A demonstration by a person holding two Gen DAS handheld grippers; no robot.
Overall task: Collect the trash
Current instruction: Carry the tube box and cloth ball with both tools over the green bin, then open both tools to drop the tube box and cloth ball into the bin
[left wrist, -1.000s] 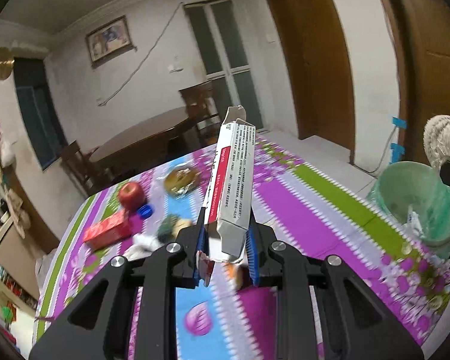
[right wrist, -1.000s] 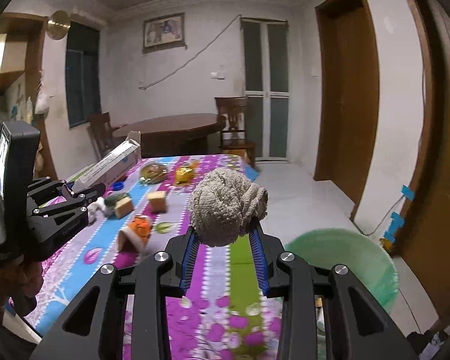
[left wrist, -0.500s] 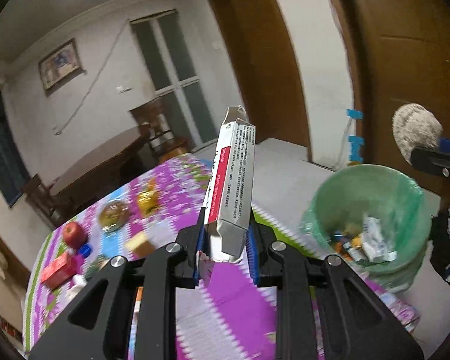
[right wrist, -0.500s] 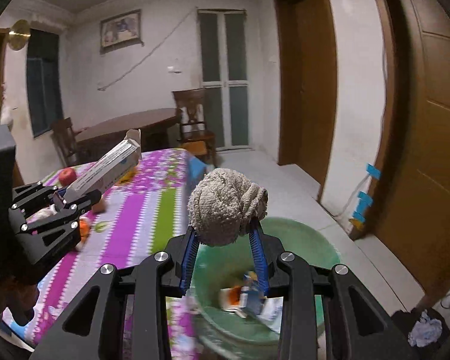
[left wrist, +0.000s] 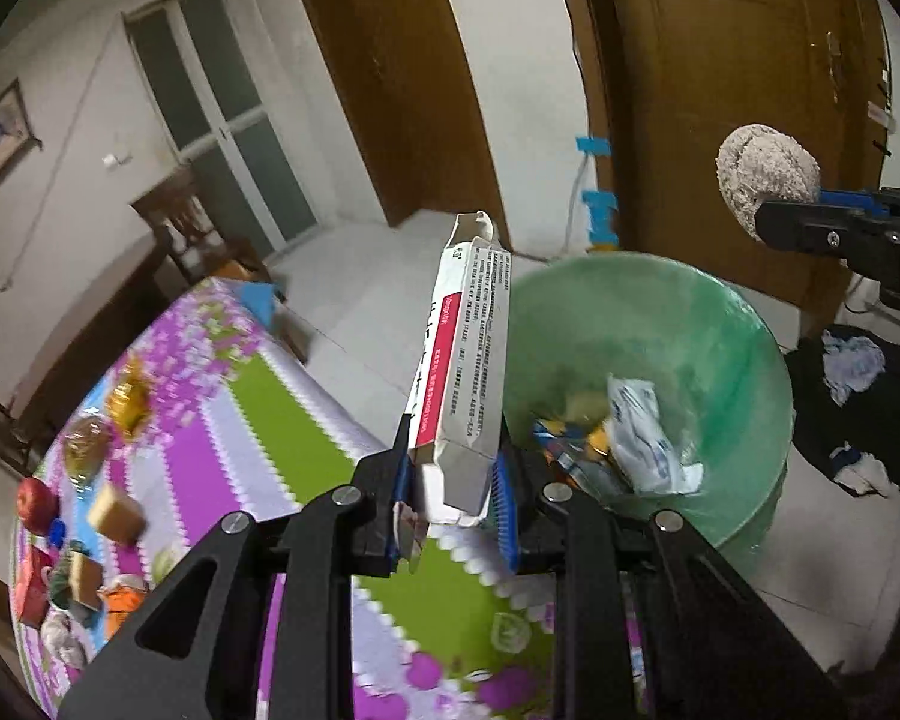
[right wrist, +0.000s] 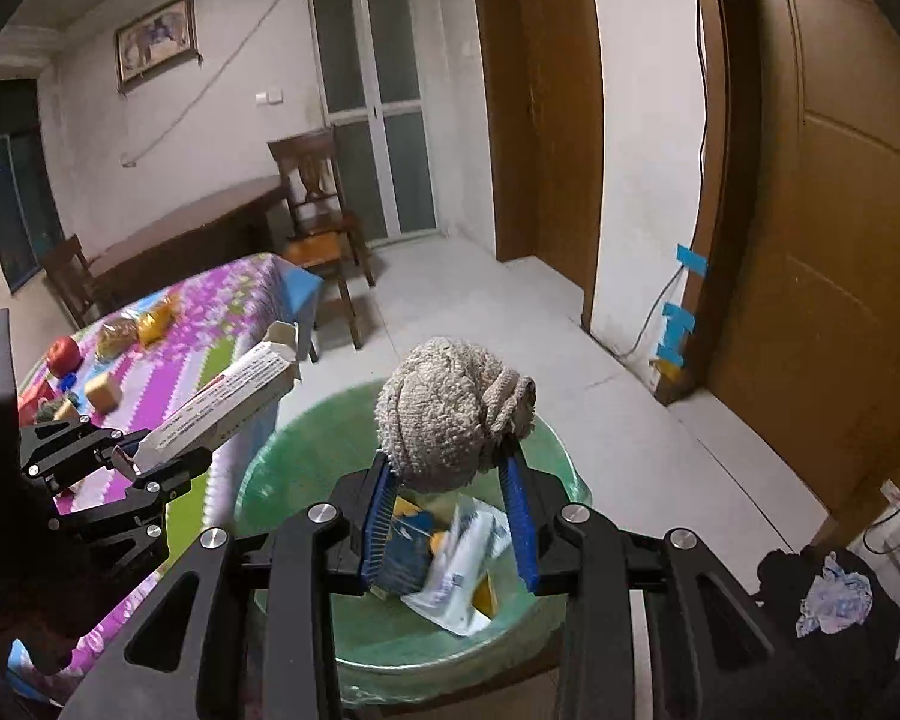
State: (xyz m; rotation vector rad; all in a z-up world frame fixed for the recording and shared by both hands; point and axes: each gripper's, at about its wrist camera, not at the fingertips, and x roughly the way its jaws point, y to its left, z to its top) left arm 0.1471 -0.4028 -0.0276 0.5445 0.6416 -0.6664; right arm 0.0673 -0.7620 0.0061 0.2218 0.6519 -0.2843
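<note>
My left gripper [left wrist: 450, 504] is shut on a long white and red carton [left wrist: 465, 372], which stands upright at the near left rim of the green-lined trash bin [left wrist: 744, 324]. In the right wrist view that carton [right wrist: 228, 399] slants toward the bin [right wrist: 552, 450] from the left. My right gripper [right wrist: 450, 480] is shut on a balled grey cloth [right wrist: 450, 414] held above the bin's opening; the cloth [left wrist: 762, 174] shows at the upper right of the left wrist view. Wrappers and packets [right wrist: 456, 564] lie inside the bin.
A table with a purple, green and white cloth [left wrist: 270, 414] stands left of the bin, carrying an apple [left wrist: 35, 503], bread blocks [left wrist: 117, 517] and wrapped food. Dark clothing [right wrist: 828, 600] lies on the floor at the right. A wooden chair [right wrist: 321, 222] and doors stand behind.
Both grippers swung right from over the table to the bin and tipped downward, still holding the carton and the cloth. The bin now fills the lower middle of both views.
</note>
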